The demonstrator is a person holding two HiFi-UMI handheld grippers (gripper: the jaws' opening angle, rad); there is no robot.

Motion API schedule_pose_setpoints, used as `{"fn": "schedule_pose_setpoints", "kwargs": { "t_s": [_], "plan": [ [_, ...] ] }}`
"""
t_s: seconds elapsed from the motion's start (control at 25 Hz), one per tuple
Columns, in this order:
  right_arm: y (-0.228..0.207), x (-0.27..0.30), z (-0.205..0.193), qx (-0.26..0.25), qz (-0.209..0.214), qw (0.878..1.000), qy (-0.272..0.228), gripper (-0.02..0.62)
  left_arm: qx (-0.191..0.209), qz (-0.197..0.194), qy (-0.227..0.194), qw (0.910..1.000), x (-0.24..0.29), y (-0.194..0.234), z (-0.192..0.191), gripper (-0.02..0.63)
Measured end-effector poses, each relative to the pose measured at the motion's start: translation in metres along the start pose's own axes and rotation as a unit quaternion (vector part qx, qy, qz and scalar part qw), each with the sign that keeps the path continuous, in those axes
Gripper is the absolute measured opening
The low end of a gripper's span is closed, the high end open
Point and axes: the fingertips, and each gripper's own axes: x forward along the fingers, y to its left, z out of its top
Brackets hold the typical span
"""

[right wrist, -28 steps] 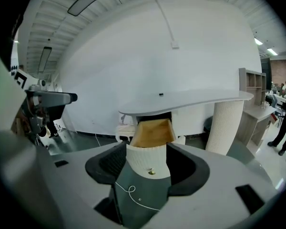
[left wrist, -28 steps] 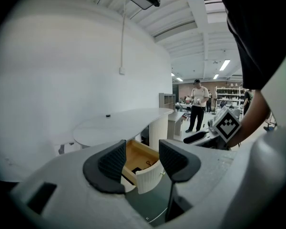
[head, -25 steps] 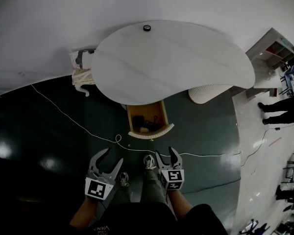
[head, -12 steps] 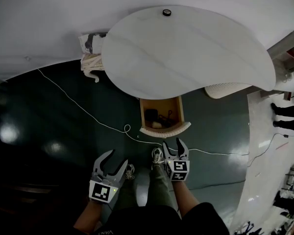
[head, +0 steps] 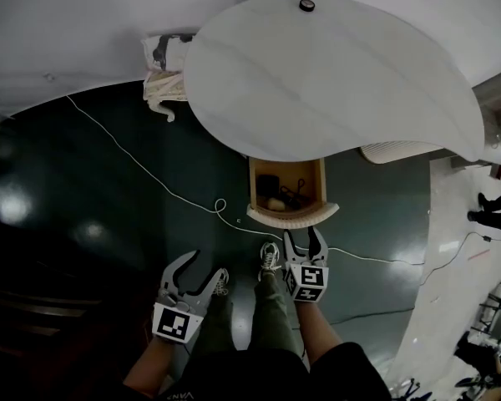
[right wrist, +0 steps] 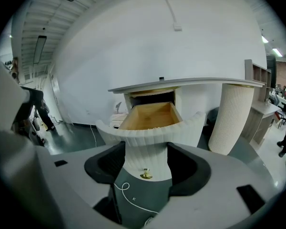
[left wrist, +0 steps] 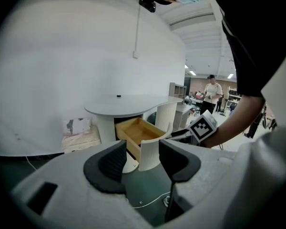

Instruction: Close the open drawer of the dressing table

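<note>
Drawer: the drawer stands pulled well out from under the white top of the dressing table, a bare wood box pointing straight at the person's feet.
Contents: a few small dark things and one pale one lie in it; I cannot tell what they are.
Drawer front: the drawer front is a white ribbed panel, bowed outward and wider than the box, with a small brass knob low at its middle.
Right gripper: the right gripper has its jaws spread wide and holds nothing. It is lined up on the middle of the front and just short of it.
Left gripper: the left gripper is also spread wide and empty, held back and off to the side, well apart from the drawer.
How it should handle: it looks stiff and lightly loaded, so I'd expect it to slide easily.
Where to press: the middle of the front, pushed straight in. The curve could let a jaw skid sideways, and an off-centre push may rack the box.
Watch: the white cable runs across the floor just below the front.
</note>
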Motion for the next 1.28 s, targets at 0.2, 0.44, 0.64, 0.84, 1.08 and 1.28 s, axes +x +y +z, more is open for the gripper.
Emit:
{"fn": "schedule_pose_setpoints", "kwargs": {
  "t_s": [0.2,0.44,0.64,0.84,1.08,1.28],
  "plan": [
    [-0.002,0.012,0.009,-0.008,0.002,1.000,-0.011,0.261,-0.009,-0.003,-0.006,0.9999,0.003,-0.002,-0.004,0.219],
    [-0.007,0.040,0.028,-0.020,0.003,1.000,-0.021,0.262,-0.012,-0.006,-0.011,0.9998,0.013,-0.002,-0.004,0.219],
    [-0.012,0.065,0.048,-0.035,0.005,0.999,-0.030,0.262,-0.010,-0.001,-0.019,0.9998,0.022,0.004,0.002,0.219],
    [-0.015,0.084,0.065,-0.041,0.003,0.998,-0.036,0.262,-0.012,0.009,-0.026,0.9995,0.028,0.013,0.007,0.219],
    [-0.017,0.103,0.078,-0.053,0.003,0.998,-0.040,0.261,-0.008,0.014,-0.036,0.9992,0.041,0.022,0.016,0.219],
    [-0.018,0.116,0.085,-0.058,0.005,0.997,-0.046,0.261,-0.012,0.017,-0.037,0.9991,0.046,0.024,0.017,0.218]
  ]
}}
